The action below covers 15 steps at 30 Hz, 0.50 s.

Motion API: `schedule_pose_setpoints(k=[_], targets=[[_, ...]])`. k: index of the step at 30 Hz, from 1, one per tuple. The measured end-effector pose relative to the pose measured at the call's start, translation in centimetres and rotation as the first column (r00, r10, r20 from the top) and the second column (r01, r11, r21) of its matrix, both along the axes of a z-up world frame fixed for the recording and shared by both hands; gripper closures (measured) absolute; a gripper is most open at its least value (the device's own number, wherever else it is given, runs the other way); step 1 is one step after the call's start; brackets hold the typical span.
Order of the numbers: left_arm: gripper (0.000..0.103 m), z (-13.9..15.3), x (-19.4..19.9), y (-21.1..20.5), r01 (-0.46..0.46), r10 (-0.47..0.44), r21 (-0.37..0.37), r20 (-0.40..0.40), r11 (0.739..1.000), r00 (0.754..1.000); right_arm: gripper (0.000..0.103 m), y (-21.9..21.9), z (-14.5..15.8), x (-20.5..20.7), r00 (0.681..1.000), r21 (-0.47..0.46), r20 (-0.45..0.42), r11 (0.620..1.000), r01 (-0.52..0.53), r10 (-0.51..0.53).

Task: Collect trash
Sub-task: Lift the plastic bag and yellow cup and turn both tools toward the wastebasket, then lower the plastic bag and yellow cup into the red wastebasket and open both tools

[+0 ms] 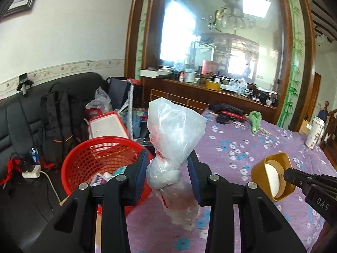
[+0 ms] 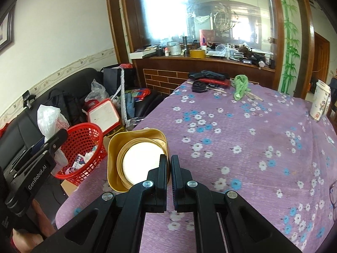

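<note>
Purple floral cloth (image 2: pixel 242 147) covered the table beside a black sofa (image 1: pixel 19 116); a knotted, crinkled plastic bag (image 1: pixel 174 139) was clamped in the left gripper (image 1: pixel 168 168) near the red mesh basket (image 1: pixel 84 164), a gold tin (image 2: pixel 137 160) pinched at its rim by the right gripper (image 2: pixel 168 164).

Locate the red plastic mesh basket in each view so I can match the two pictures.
Left wrist view: the red plastic mesh basket sits lower left, just behind the left tool, which is shut on a knotted clear plastic bag.
Right wrist view: the basket is at the left edge, below the table's corner, left of the gold square tin.
Shared landmark: the purple flowered tablecloth.
</note>
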State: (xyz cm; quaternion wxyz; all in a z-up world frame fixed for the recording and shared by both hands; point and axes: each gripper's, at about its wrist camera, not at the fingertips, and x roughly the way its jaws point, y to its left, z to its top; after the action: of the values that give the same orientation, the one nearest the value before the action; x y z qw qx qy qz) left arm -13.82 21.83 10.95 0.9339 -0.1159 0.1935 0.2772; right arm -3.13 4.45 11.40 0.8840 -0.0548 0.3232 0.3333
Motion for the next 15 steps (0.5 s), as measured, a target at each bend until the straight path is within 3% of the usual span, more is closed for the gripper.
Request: schedule_pose_setpoints(k=[15], targets=[[0.067,-1.7,-3.3,7.3,-0.133,0.131,-0.052,-0.028,0.99,0.991,0.098,6.2,-0.4,-1.1,0.995,0.002,-0.019,0.995,-0.1,0.1]])
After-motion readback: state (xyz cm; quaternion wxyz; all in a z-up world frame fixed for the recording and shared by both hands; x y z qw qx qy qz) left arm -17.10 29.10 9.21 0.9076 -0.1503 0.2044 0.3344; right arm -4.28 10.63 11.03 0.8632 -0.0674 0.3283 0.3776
